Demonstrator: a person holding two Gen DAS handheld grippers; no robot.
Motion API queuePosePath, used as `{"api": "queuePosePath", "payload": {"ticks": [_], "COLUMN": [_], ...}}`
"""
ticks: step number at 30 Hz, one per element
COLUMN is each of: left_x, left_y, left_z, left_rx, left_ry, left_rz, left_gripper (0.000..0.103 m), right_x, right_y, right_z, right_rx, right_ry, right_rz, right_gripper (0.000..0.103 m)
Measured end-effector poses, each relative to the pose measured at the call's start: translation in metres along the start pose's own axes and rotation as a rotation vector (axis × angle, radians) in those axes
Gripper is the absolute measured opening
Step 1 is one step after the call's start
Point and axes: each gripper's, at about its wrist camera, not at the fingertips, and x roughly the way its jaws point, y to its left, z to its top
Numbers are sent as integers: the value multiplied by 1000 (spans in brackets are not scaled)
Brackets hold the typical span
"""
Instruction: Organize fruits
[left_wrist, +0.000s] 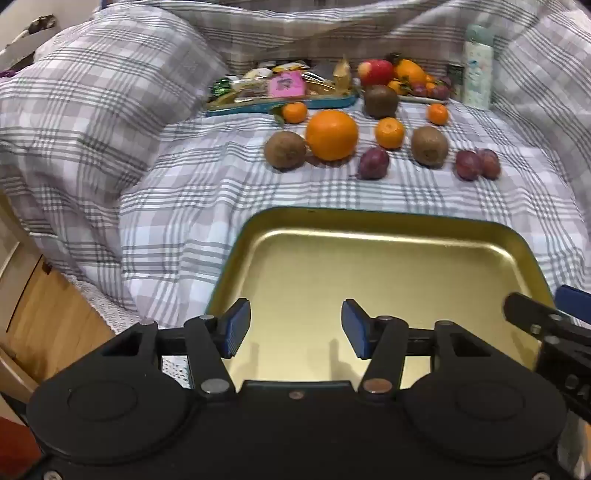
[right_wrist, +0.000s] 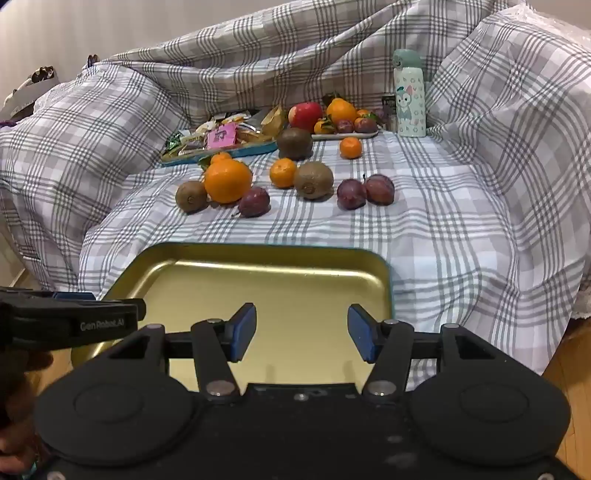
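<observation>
Hiding gold tray (left_wrist: 369, 221) near edge: both open grippers.

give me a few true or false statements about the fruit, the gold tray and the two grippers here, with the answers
1. The gold tray already holds two kiwis. False: nothing lies in it.
2. The left gripper is open and holds nothing. True.
3. The large orange sits beside a kiwi on the plaid sheet. True.
4. The right gripper is shut on a plum. False: it is open and holds nothing; the two plums lie together on the sheet.
5. The red apple lies loose on the sheet among the kiwis. False: it sits at the back on a plate with other fruit.
</observation>
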Motion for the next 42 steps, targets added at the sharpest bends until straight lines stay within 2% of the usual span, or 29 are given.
{"api": "queuePosePath", "payload": {"ticks": [2,3,9,13,20,42], "left_x": [-1,-4,0,1,4,6], "left_y": [6,8,-2,2,5,6], "left_z": [-1,-5,-9,-9,-9,-11], "left_rx": [-1,5,14,-6,-30,-37], "left_ry": [-14,-27,36,56,86,95], "left_rz": [-24,-14,42,41,8,-12], "left_gripper": [60,60,60,60,60,60], "right_x": [-1,2,4,9,8,10], "right_y": [-2,9,6,0,4,3], "right_z": [-1,-6,-5,-2,-3,-4], "right_rx": [0,-44,3,37,24,22], "right_ry": [7,27,72,100,101,105], "right_rz": [-6,-33,-27,-30,-33,-30], "right_gripper": [59,59,59,59,59,59]}}
